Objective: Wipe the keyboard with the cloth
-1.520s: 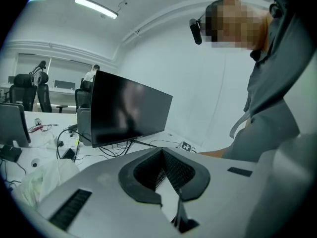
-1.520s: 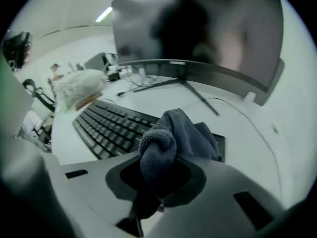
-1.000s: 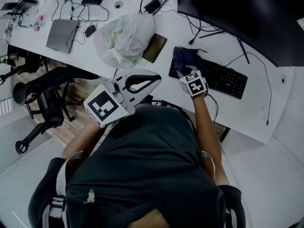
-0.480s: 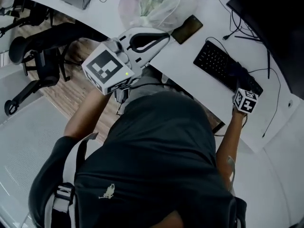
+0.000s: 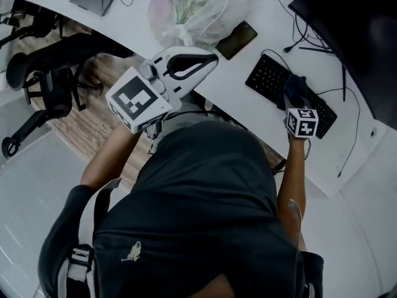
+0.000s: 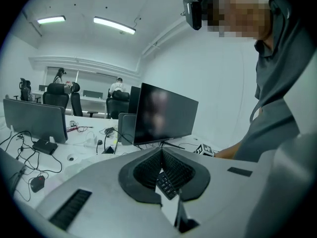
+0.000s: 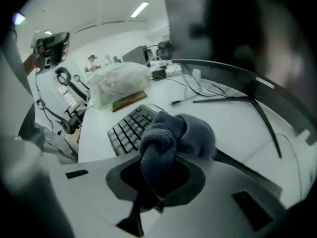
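A long white bench [image 5: 239, 67] curves across an open office, with a dark monitor [image 5: 347, 23] at its far right. The keyboard [image 5: 270, 79] lies slanted near the bench's near edge. My right claw [image 5: 295, 101] stands over its middle. Its jaws have just been closing tighter and are clamped on the cloth [image 5: 296, 87], a dark blue wad that bulges out ahead of the tips. The wad sits on or just above the keys; I cannot tell if it presses.

My left claw [image 5: 208, 58] hangs over the bench edge to the left. Its jaws are together and hold nothing.

My worries, as I judge them:
- The cloth is bunched into a knot, so a stroke may clean only a narrow strip.
- Nothing braces the keyboard. A firm push may skate it towards the near edge or tug its cable [image 5: 353, 135].
- A fold may catch under a keycap and pull it up.
- If I lean too steeply, the hard jaw tips may scrape the keys instead of the cloth.
- A wide sweep left may hit the phone [image 5: 236, 39] or the plastic bag [image 5: 198, 11].
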